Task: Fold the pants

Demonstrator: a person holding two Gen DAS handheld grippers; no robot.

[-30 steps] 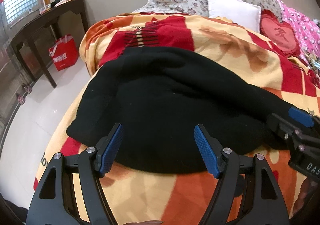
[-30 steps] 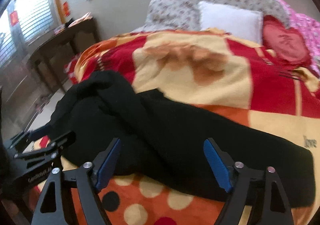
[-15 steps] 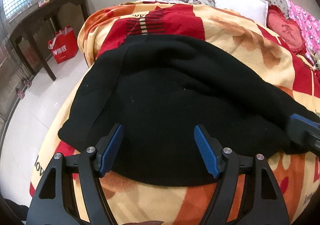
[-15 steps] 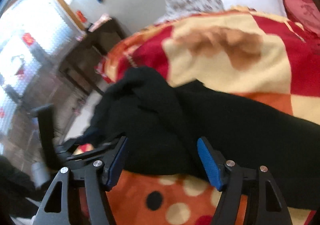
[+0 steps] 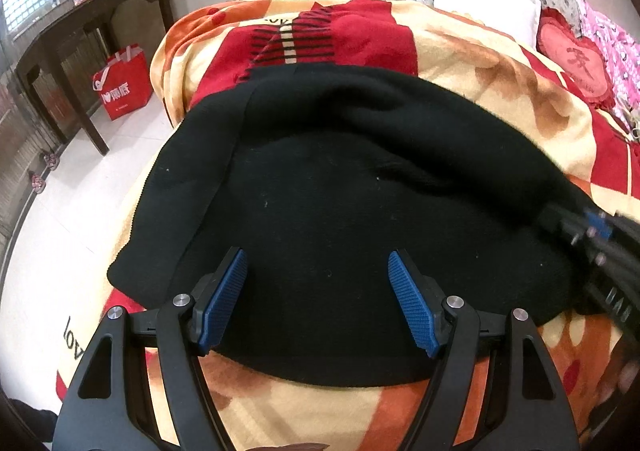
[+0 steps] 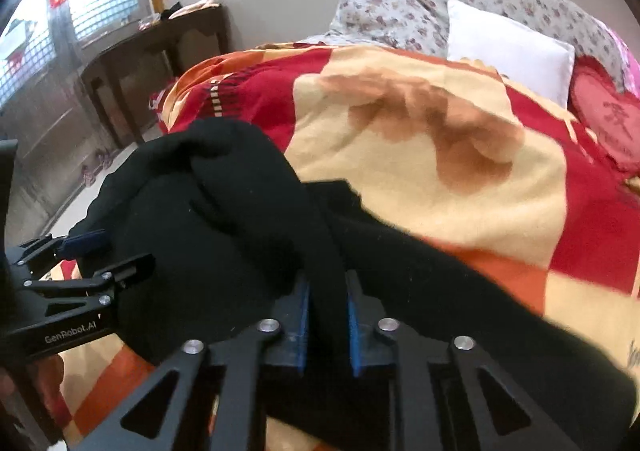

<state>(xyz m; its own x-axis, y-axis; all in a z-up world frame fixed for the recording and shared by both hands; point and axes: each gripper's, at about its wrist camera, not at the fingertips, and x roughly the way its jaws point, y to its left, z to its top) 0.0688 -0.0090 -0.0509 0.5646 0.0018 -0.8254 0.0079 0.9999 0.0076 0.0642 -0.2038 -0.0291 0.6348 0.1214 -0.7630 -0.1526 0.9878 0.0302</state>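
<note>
Right wrist view shows the right gripper [image 6: 326, 315] has just been closing and now pinches the pants [image 6: 240, 219] on the bed [image 6: 460, 187], ready for lifting, while the left gripper [image 5: 318, 299] hovers spread.

1. The pants [image 5: 328, 187] lie across the bed's [image 5: 500, 99] near end, on the blanket.
2. Pillows [image 5: 480, 7] sit at the far end.
3. A tabletop [image 5: 100, 7] stands left of the bed, a bag [image 5: 124, 87] on the floor beneath it.
</note>
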